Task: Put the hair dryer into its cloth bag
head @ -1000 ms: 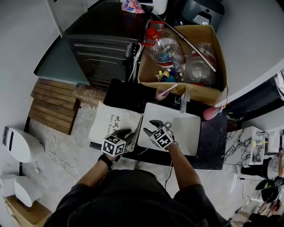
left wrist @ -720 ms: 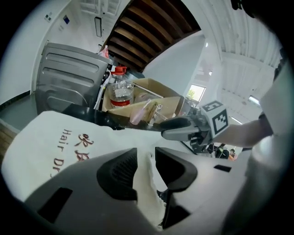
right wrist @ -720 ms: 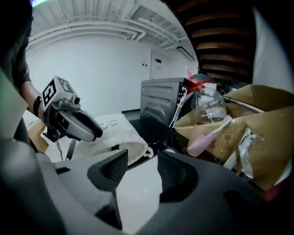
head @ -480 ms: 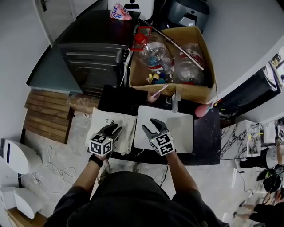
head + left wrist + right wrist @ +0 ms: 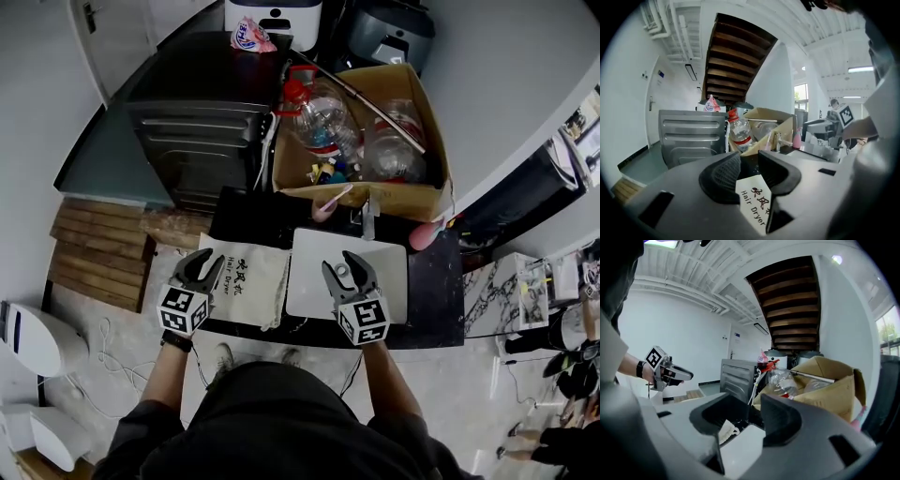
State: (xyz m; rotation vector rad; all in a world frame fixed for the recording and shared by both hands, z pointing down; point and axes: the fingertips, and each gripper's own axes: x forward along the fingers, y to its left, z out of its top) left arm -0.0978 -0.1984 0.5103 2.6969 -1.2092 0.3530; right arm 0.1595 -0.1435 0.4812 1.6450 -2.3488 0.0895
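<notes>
The head view looks steeply down from above the person, taking in the dark counter [image 5: 436, 281] with the left gripper [image 5: 208, 261] and the right gripper [image 5: 349, 264] at lower middle. The left gripper view sits low behind its own jaws, close over the cloth bag [image 5: 754, 204], facing almost level toward the metal cabinet [image 5: 691, 136] and the cardboard box [image 5: 780, 136]. The right gripper view faces the same way from further right. All three views share the metal cabinet and the cardboard box, and each gripper view catches the other gripper at its edge.
</notes>
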